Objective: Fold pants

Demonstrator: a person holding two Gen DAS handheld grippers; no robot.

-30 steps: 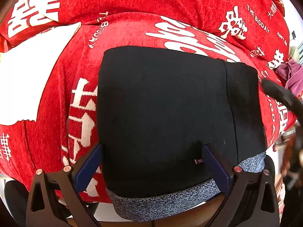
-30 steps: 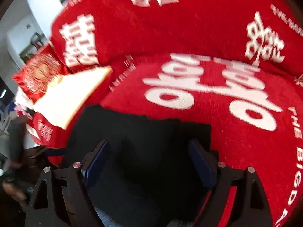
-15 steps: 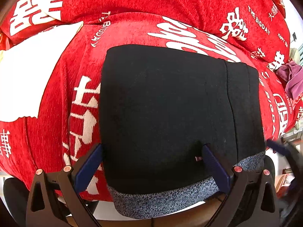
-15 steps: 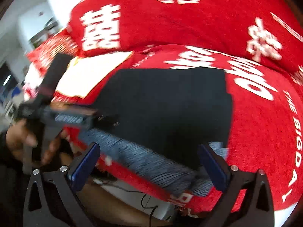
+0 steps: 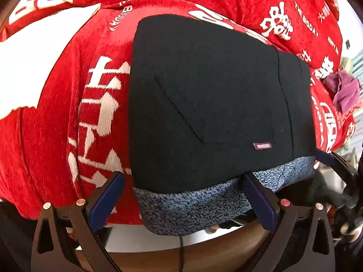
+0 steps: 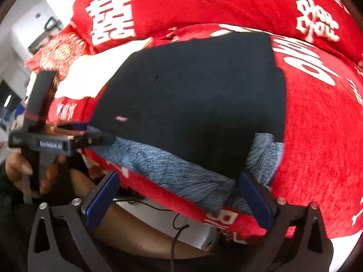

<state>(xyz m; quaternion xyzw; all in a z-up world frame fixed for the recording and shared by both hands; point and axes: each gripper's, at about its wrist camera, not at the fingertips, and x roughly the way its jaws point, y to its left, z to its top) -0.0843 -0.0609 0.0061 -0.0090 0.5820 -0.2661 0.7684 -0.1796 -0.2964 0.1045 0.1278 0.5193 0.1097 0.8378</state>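
Observation:
The black pants (image 5: pixel 211 99) lie folded into a flat rectangle on the red cover, with their grey-blue speckled waistband (image 5: pixel 204 206) hanging over the near edge. They also show in the right wrist view (image 6: pixel 192 104). My left gripper (image 5: pixel 183 197) is open and empty, just off the near edge, its fingers either side of the waistband. My right gripper (image 6: pixel 179 195) is open and empty, at the waistband's (image 6: pixel 181 172) right near corner. The left gripper (image 6: pixel 59 139) shows in the right wrist view, held in a hand.
The red cover with white characters (image 5: pixel 95 104) spreads over a cushioned seat. A white cloth (image 5: pixel 31 54) lies to the left of the pants. A purple cloth (image 5: pixel 342 88) lies at the far right. A brown wooden edge (image 5: pixel 181 247) and a cable lie below.
Both grippers have drawn back toward the near edge, off the pants. The right gripper swung from over the black fabric to the waistband corner.

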